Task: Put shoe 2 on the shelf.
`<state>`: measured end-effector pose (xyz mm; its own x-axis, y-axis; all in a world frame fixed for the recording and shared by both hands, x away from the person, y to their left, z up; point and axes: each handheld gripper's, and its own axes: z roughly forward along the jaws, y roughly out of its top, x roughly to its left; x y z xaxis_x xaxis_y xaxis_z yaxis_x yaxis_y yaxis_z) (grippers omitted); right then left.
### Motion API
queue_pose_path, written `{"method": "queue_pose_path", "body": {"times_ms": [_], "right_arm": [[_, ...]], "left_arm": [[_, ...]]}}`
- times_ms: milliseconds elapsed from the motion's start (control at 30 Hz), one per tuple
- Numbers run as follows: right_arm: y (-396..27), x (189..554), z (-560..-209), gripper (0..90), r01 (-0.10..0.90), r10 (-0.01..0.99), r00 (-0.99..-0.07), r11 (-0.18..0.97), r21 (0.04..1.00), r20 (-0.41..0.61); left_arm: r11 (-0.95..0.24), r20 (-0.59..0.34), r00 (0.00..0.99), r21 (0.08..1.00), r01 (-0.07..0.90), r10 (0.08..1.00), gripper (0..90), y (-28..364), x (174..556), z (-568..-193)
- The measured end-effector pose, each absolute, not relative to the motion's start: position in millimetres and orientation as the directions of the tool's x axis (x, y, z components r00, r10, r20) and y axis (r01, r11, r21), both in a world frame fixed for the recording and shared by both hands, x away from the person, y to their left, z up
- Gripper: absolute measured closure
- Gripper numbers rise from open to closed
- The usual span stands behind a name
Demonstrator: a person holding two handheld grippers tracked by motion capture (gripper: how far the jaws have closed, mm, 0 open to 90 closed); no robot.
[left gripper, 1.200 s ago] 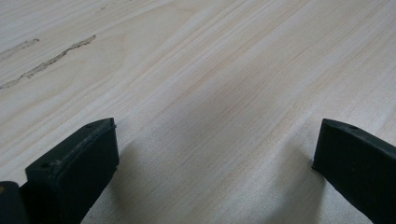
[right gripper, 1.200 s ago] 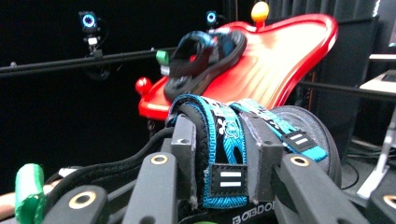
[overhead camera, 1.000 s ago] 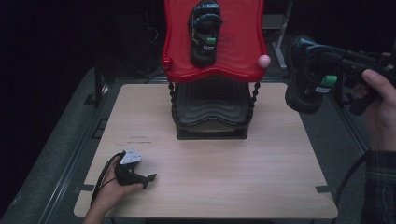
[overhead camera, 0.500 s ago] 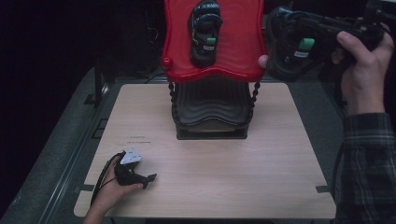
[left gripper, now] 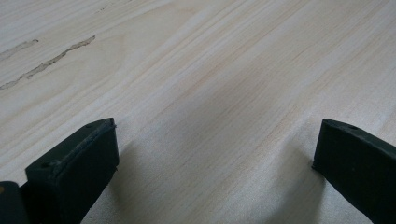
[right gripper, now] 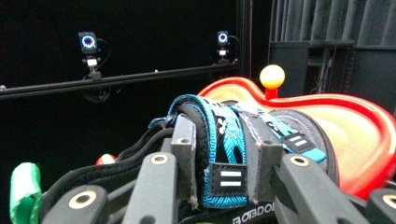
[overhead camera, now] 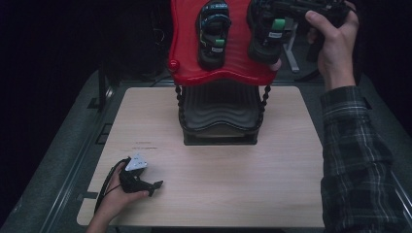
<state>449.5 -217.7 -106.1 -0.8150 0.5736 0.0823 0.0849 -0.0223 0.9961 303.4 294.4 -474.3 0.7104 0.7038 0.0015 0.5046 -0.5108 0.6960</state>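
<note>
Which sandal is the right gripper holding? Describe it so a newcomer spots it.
Find the red tray topping the black rack at the table's far edge. Two black sandals are up there; the held one is the right-hand one, hanging over the tray's right edge, its blue strap pinched by the right gripper.

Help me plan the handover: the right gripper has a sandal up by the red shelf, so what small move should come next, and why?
Probably lower the sandal onto the red shelf beside the other sandal, then open. The right gripper is clamped on its blue strap, and it hovers over the bare right side.
</note>
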Motion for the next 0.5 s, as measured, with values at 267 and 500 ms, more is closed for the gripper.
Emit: {"method": "queue_pose_path", "body": {"times_ms": [267, 500], "right_arm": [[-193, 474, -106, 67.9, 0.094, 0.574, -0.816, 0.017, 0.995, 0.067], [-184, 487, -110, 67.9, 0.108, 0.581, -0.811, 0.039, 0.993, 0.065]], "left_arm": [[-0.51, 0.002, 0.71, 0.697, 0.505, 0.704, 0.0, 294, 303, -474], [-0.51, 0.001, 0.71, 0.697, 0.504, 0.704, 0.0, 294, 303, -474]]}}
